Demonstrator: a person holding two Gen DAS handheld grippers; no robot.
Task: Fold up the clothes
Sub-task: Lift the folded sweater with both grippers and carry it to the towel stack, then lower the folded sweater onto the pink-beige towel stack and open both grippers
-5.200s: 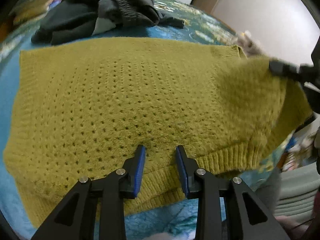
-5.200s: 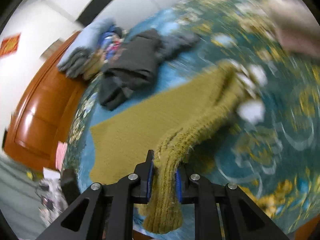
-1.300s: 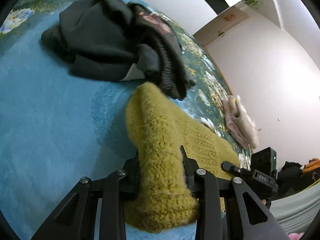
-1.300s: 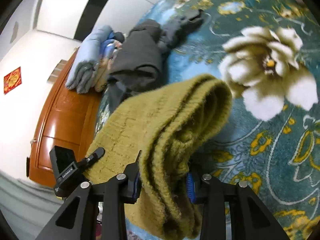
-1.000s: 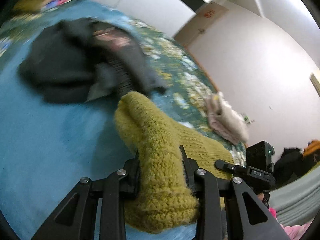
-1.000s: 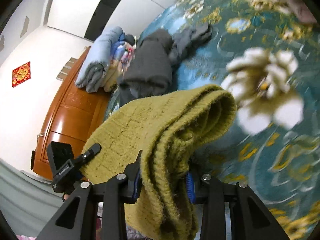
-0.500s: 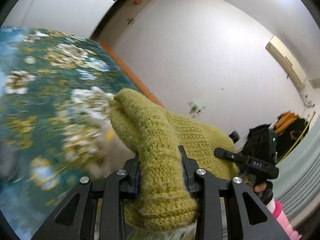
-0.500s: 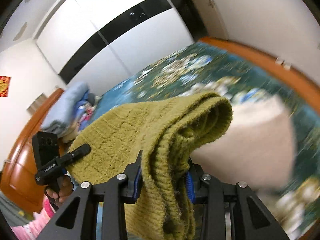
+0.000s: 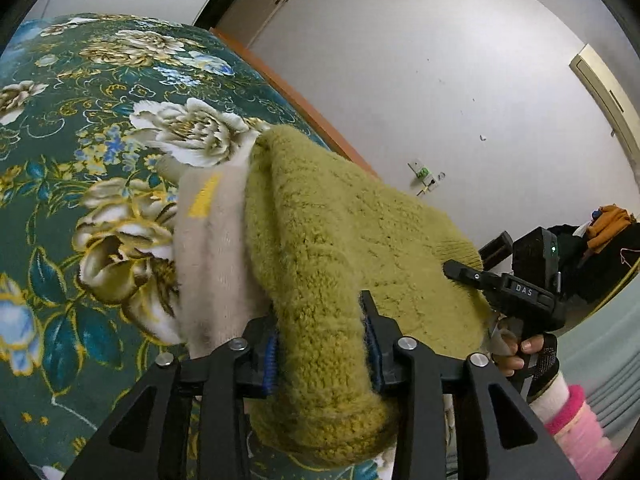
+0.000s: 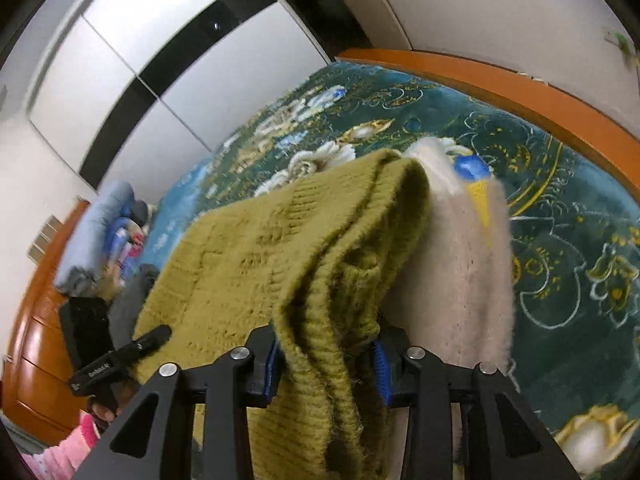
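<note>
Both tongs clamp folded olive sweater (image 9: 320,240): left tongs (image 9: 322,354), right tongs (image 10: 326,354), level above cream garment (image 10: 460,280).

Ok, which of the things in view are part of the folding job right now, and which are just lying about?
In the job:
- olive knit sweater, folded up
- left claw, shut on it
- right claw, shut on it
- cream fuzzy garment on the bed, right beside the sweater

Lying about:
- floral bedspread
- blue rolled bedding by the headboard
- orange clothes in the corner
</note>
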